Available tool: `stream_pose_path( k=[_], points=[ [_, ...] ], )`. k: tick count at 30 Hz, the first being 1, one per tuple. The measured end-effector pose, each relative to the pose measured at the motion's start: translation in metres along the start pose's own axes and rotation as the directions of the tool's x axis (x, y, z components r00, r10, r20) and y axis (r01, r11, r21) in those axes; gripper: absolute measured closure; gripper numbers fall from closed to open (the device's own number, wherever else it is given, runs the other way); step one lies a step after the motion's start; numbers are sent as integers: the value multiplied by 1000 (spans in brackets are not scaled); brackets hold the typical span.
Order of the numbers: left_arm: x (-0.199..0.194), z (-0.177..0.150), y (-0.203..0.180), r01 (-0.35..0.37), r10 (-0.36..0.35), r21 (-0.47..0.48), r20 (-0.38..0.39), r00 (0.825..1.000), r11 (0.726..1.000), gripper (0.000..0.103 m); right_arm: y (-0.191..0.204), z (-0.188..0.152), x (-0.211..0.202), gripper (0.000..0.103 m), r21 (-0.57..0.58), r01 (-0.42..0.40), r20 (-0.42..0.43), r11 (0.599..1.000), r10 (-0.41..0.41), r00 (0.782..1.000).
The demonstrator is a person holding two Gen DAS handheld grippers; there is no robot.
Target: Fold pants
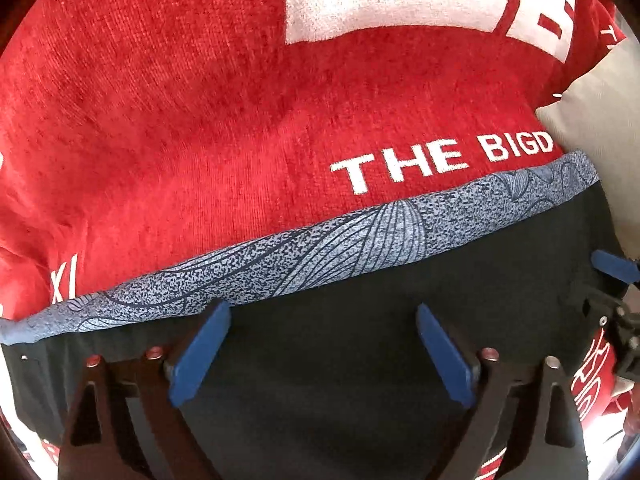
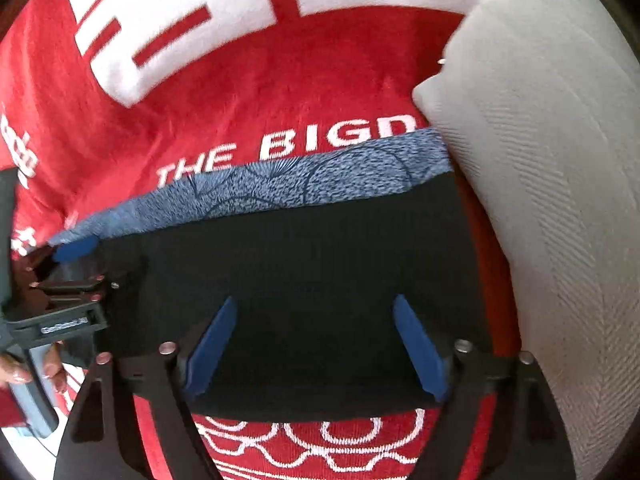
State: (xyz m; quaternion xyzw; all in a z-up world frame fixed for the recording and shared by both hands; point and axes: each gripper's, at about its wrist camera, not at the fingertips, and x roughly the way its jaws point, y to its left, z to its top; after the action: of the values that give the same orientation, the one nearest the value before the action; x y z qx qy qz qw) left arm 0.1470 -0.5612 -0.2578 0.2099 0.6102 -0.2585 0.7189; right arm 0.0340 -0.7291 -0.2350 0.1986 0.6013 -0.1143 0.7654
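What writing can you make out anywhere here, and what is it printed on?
"THE BIGD": white letters on the red blanket, cut off at the right by the pillow and the pants.
Large white block characters on the blanket: cropped, not readable.
Small white marks at the blanket's left edge: too partial to read.
Label on the left tool: too blurred.
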Motion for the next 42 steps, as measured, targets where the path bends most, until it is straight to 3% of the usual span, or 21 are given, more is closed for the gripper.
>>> stream_pose_path(
  k=[5,11,13,19,21,22,23,25,30,33,34,37,42],
  points=[
    [-2,0,10,-5,4,-38,-33,999,999,1,15,-5,3,16,-67,60,6,996,-60,998],
    [-26,-14,36,16,-16,-113,-6,1000,993,1,10,2,3,11,-56,25,6,998,-24,1000],
    [-38,-35,55,18,-17,-140,12,1000,990,1,12,4,2,11,-33,22,7,999,-22,1000],
    [-55,-67,106,-14,28,-195,68,997,981,1,35,0,-22,11,30,-12,0,999,12,1000],
    [-60,-71,127,-39,61,-217,95,994,975,1,57,-8,-26,16,14,-26,11,1000,26,1000],
    [-62,-73,145,-44,71,-236,107,992,971,1,65,-9,-30,29,5,-43,15,999,43,999],
    [-61,-73,159,-50,80,-251,109,991,967,1,82,-7,-30,51,-5,-70,14,998,70,997],
    [-59,-72,185,-73,106,-281,103,989,957,1,111,0,-23,77,-8,-96,1,995,96,995],
    [-30,-56,234,-116,150,-288,101,983,951,1,188,28,8,78,-33,-151,7,988,151,988],
    [-1,-65,250,-98,118,-305,46,992,947,1,228,37,36,78,-89,-126,-20,988,125,992],
    [13,-72,256,-78,91,-311,27,996,947,0,233,37,46,78,-98,-107,-35,989,104,994],
    [18,-84,268,27,9,-361,96,995,932,0,241,36,59,80,-123,-57,2,991,57,998],
    [17,-100,269,14,11,-304,80,997,953,0,225,24,48,81,-122,-55,5,991,56,998]
  ],
)
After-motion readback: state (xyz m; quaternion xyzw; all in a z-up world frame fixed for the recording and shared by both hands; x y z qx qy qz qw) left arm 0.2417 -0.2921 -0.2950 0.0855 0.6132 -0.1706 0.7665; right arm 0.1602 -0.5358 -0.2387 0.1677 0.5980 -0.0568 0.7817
